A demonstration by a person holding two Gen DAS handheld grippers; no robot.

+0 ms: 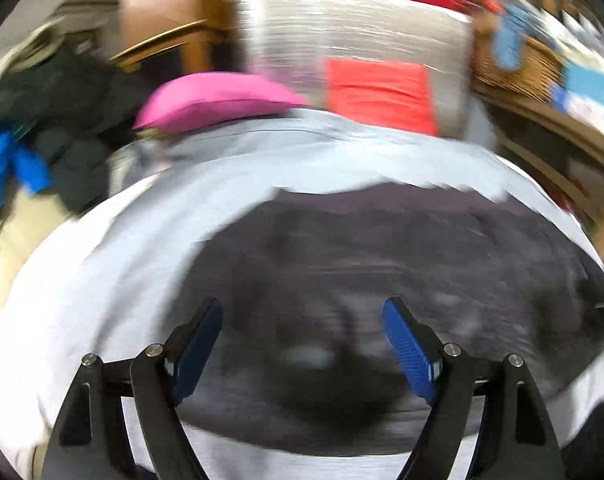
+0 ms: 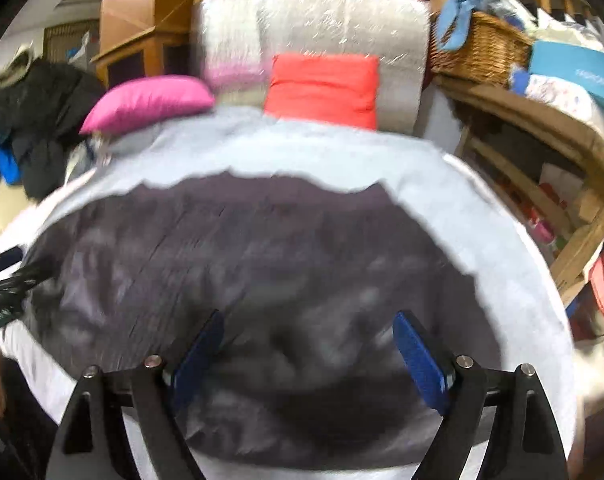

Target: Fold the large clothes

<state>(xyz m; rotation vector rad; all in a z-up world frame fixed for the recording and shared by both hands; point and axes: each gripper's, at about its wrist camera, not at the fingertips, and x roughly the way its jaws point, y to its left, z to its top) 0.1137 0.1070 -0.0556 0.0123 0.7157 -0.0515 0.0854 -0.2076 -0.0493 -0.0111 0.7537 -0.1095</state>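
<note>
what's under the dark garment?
The dark garment lies spread on a pale grey sheet, which shows around its far and side edges. Whatever is beneath the garment's middle, or beneath the sheet, is covered.

Both fisheye views are dim and motion-blurred, bent at the edges, with upper-left glare.

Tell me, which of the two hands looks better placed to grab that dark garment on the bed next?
Neither clearly, perhaps the right. Both the left gripper and right gripper hang open and empty over the dark garment, and the right view shows its far corner nearer that side.
</note>
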